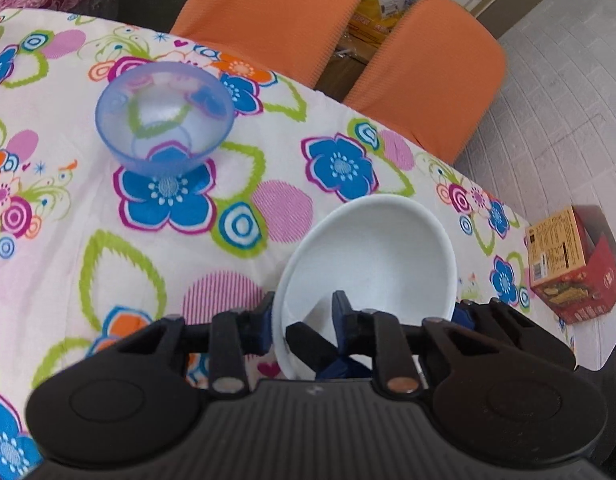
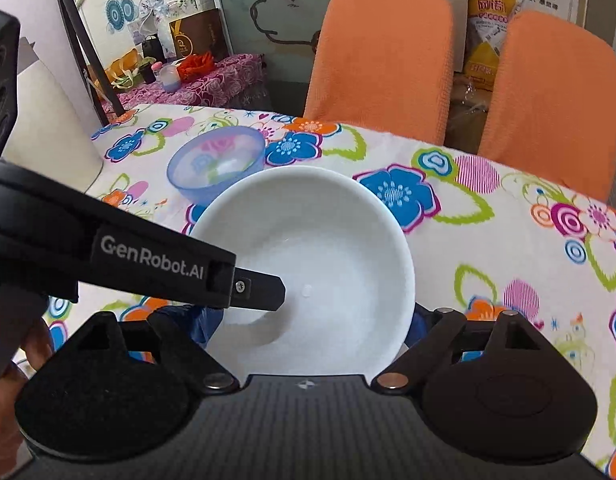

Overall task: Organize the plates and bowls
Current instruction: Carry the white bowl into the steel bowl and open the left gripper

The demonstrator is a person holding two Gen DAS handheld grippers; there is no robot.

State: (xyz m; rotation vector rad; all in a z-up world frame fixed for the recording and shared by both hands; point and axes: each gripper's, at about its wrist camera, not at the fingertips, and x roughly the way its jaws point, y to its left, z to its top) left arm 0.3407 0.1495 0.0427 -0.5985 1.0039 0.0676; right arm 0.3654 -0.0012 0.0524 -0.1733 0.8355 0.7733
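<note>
the flowered tablecloth (image 1: 236,264) is carrying a blue bowl (image 1: 164,116), standing well apart from the white bowl (image 1: 371,256). the left tongs (image 1: 304,320) are pinching the white bowl's near rim. the right tongs (image 2: 311,320) are gaping wide around it, seemingly gripping nothing. judging by this, stacking is under way; next comes nesting one bowl inside the other. fingertip contact is hidden behind the rim.
</note>
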